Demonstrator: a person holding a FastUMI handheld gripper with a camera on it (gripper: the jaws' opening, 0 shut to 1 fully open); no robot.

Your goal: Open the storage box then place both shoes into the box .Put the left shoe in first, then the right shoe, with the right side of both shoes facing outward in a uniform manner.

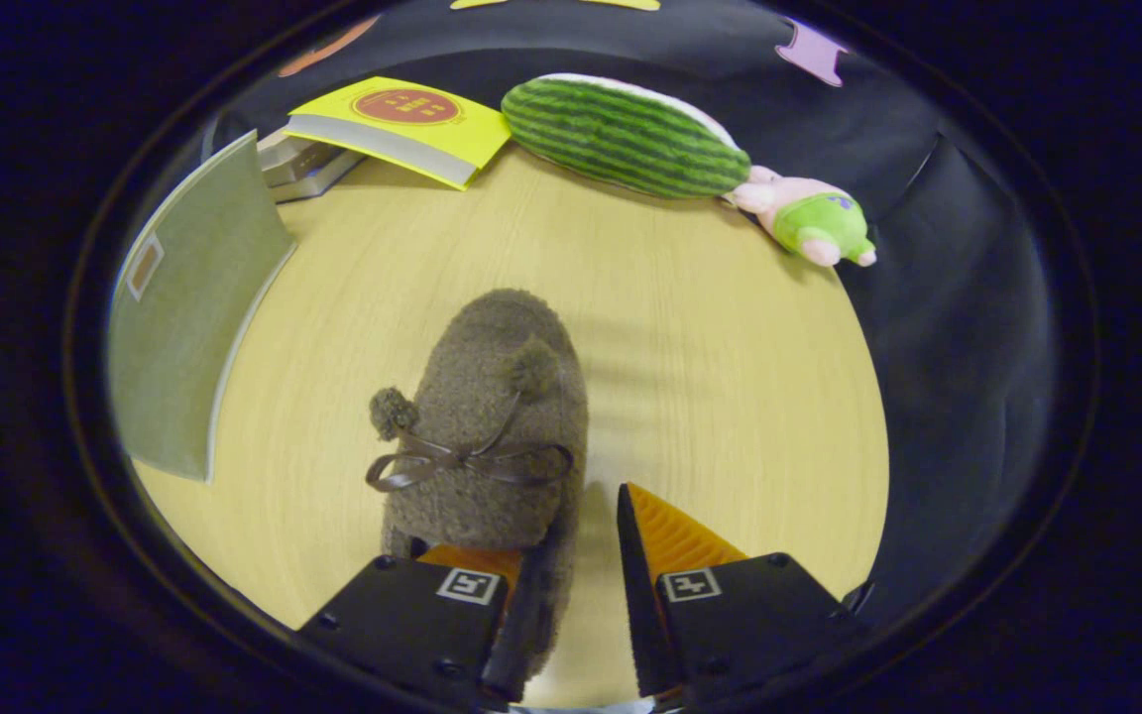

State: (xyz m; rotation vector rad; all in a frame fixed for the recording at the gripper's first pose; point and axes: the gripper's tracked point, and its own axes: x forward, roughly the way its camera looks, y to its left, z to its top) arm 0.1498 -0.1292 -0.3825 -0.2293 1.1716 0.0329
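A brown fuzzy shoe (497,416) with a dark bow and two pompoms lies on the wooden table (710,397), toe pointing away from me. My gripper (556,526) is open around the shoe's heel end. Its left finger (467,560) is tucked into the shoe's opening, the tip hidden under the fuzzy upper. Its right finger (655,535) stands outside the shoe's right wall with a small gap to it. The grey-green storage box (194,307) stands to the left of the shoe, one flat face with a small label turned toward me.
Beyond the shoe, a yellow booklet (402,124) lies on a stack of books behind the box. A watermelon plush (626,134) and a pink and green plush toy (814,223) lie at the far edge. The table ends at the black cloth on the right.
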